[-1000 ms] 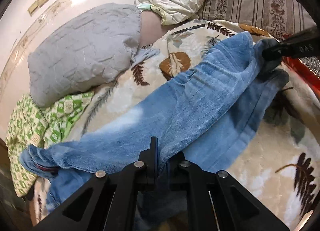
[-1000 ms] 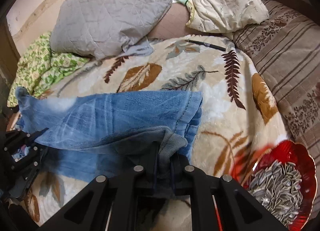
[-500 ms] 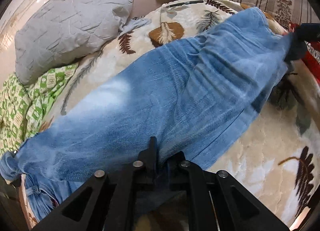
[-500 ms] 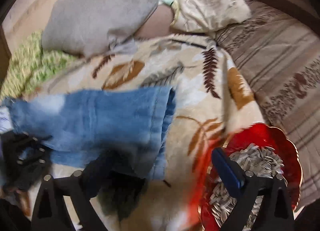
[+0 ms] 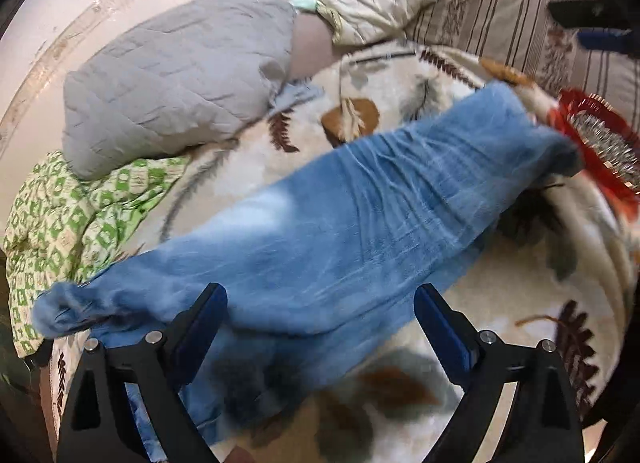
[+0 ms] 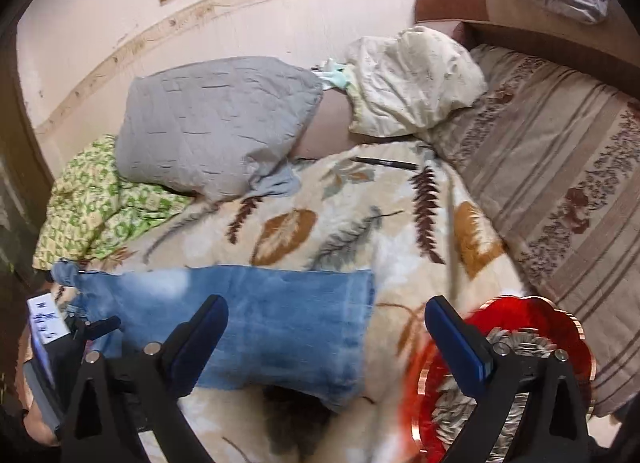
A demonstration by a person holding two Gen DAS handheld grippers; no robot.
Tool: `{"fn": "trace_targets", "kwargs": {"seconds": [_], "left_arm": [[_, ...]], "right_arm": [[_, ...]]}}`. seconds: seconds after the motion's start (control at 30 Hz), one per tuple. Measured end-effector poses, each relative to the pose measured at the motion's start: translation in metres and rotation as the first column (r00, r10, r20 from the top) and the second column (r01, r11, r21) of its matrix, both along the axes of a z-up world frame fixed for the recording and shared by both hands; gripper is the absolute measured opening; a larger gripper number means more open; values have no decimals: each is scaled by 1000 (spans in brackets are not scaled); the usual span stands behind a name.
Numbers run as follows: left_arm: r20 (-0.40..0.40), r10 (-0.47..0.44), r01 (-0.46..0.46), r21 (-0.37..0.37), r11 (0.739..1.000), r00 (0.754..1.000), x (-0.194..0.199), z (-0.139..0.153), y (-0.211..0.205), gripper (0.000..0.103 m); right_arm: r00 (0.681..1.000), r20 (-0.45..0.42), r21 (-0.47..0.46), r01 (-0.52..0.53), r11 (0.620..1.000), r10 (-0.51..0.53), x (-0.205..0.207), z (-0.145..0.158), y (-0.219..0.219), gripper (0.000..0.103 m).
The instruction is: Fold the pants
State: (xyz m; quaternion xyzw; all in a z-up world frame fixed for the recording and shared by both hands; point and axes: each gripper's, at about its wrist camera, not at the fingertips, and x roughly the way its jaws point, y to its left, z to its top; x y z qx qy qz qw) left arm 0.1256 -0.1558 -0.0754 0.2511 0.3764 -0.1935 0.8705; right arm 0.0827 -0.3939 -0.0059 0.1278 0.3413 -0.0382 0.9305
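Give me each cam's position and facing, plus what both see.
Left wrist: on the left gripper, jaws open, looking across the jeans toward the pillows; right gripper at the top right.
Right wrist: on the right gripper, jaws open, over the jeans' end and red dish; left gripper at the left edge.
Shared: jeans, grey pillow, red dish.

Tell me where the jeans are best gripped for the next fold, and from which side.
Probably the hem end of the jeans, the straight edge nearest the red bowl. It lies flat on the leaf-print blanket, both legs stacked, so the right gripper, jaws open, could come from the bowl side, low, pinch both layers and carry them toward the waist.
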Motion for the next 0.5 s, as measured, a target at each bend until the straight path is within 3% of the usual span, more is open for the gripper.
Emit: {"fn": "trace_targets", "kwargs": {"seconds": [0.17, 0.27, 0.43, 0.5], "left_arm": [[-50, 73, -76, -60, 995, 996, -3, 26, 57, 95], [-105, 165, -177, -122, 977, 981, 6, 40, 105, 95], [-197, 355, -389, -178, 904, 914, 44, 54, 172, 95], [-236, 424, -471, -206, 858, 874, 60, 54, 188, 95]], "right_arm": [[996, 36, 23, -84, 996, 83, 18, -4, 32, 100], [990, 80, 39, -121, 992, 118, 28, -7, 54, 100], [973, 182, 39, -151, 988, 142, 46, -10, 87, 100], [966, 208, 21, -164, 986, 156, 51, -12, 98, 100]]}}
